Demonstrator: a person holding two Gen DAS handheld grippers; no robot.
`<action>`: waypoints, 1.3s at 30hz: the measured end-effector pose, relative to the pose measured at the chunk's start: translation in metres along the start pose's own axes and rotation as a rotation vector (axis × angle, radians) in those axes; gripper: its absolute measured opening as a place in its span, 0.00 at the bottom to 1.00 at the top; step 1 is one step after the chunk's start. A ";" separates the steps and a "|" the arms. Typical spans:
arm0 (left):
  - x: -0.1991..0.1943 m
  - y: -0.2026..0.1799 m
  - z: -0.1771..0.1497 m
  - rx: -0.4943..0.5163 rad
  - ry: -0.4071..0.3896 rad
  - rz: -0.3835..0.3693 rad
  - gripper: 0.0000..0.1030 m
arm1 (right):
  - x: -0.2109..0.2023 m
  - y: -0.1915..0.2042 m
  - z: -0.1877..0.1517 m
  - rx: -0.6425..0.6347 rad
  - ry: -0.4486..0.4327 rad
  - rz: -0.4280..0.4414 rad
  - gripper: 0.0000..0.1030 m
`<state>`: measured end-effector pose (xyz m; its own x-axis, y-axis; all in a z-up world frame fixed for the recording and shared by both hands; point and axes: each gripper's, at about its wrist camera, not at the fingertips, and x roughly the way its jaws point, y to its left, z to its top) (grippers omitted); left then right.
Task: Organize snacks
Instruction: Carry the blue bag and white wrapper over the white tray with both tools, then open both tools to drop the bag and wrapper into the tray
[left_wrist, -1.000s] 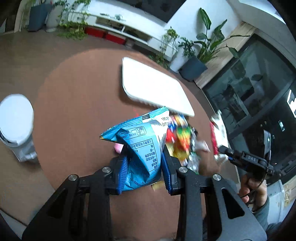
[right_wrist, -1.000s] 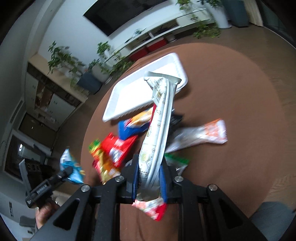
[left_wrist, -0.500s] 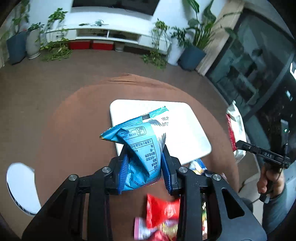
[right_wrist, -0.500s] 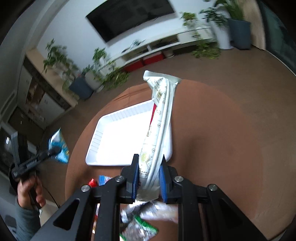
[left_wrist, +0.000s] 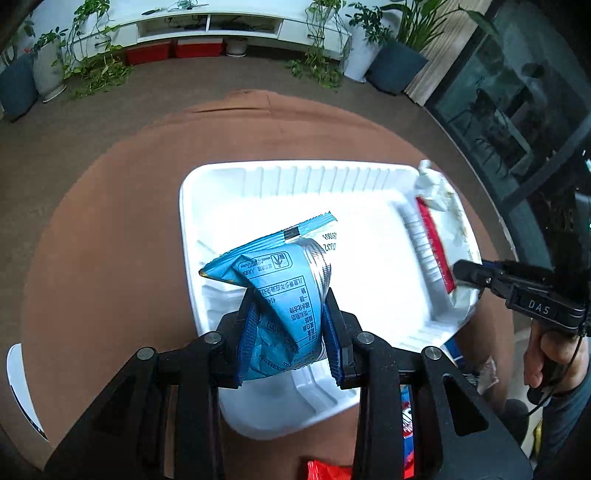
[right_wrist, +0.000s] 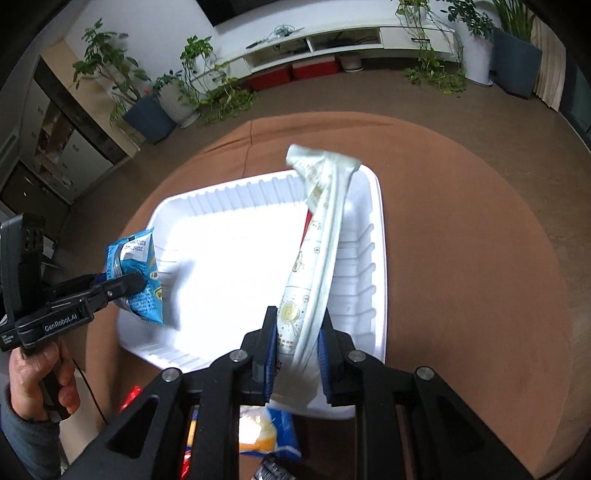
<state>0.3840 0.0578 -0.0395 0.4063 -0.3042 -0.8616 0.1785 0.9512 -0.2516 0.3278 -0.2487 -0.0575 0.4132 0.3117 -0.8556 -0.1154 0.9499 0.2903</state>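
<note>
Both packets are up over the white tray (left_wrist: 280, 173) but neither has been let go, and the tray floor looks bare, so I'd say the sorting has barely started. The left gripper (left_wrist: 290, 325) is clamped on a blue snack bag (left_wrist: 284, 291), held above the tray's near left part. The right gripper (right_wrist: 295, 350) is pinched on a long white packet (right_wrist: 317, 251) over the tray's right side. That packet runs lengthwise away from the jaws, its crimped end pointing toward the tray's far rim; the blue bag stands crumpled, top seal lying crosswise. More wrappers (right_wrist: 269, 435) lie on the brown table (right_wrist: 461, 258) just in front of the tray, waiting their turn.
</note>
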 end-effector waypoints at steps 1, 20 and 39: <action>0.007 -0.001 0.003 0.002 0.004 0.002 0.29 | 0.004 0.002 0.001 -0.010 0.009 -0.007 0.20; 0.032 -0.009 0.003 0.008 0.027 0.048 0.36 | 0.023 0.000 0.000 -0.022 0.042 -0.030 0.21; -0.114 -0.040 -0.084 0.100 -0.298 0.003 1.00 | -0.115 -0.050 -0.083 0.289 -0.246 0.366 1.00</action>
<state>0.2552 0.0587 0.0317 0.6491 -0.3175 -0.6913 0.2583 0.9467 -0.1923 0.2113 -0.3301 -0.0091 0.5967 0.5744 -0.5604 -0.0523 0.7247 0.6871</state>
